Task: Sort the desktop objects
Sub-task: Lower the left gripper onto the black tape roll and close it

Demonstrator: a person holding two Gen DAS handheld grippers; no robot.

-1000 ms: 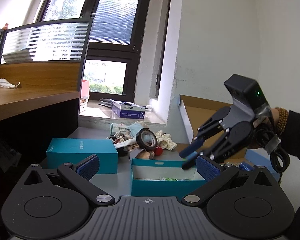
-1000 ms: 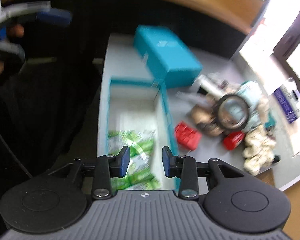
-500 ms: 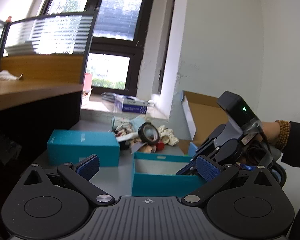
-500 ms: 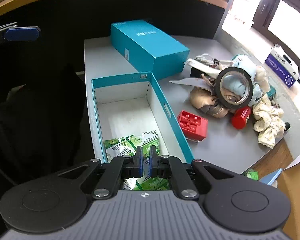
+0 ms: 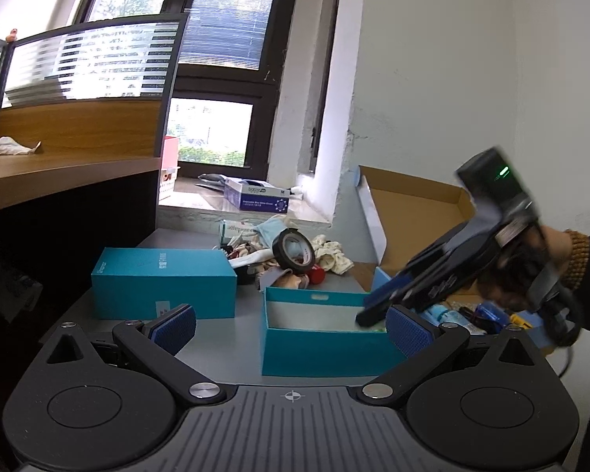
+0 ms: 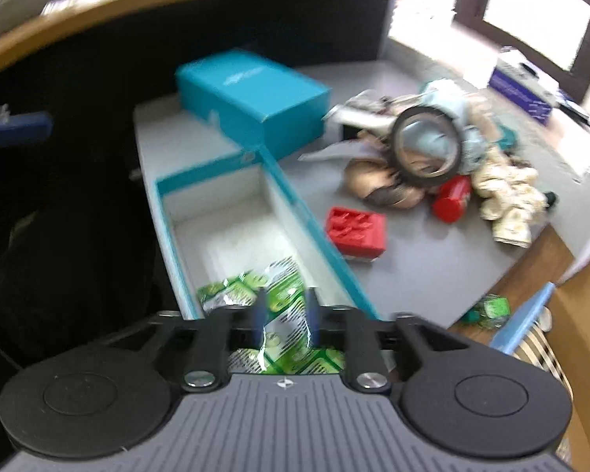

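Note:
An open teal box (image 6: 232,212) sits on the grey desk with green packets (image 6: 255,295) at its near end; it also shows in the left wrist view (image 5: 318,338). My right gripper (image 6: 284,314) is low over that end, jaws a little apart around a green packet; the view is blurred and I cannot tell if it grips. It also shows in the left wrist view (image 5: 367,310). My left gripper (image 5: 291,326) is open and empty, in front of the box. A red block (image 6: 356,232), a black tape roll (image 6: 426,151) and a red cap (image 6: 452,198) lie beside the box.
A closed teal box (image 5: 163,281) stands left of the open one. A pile of cloths and a mask (image 6: 503,188) lies by the tape. A cardboard box (image 5: 413,216) is at the right, a wooden shelf (image 5: 59,177) at the left, a blue carton (image 5: 255,198) on the sill.
My right gripper was shut half a second ago; its jaws now stand a little apart around a green packet. It has dipped lower over the open box. My left gripper stays open.

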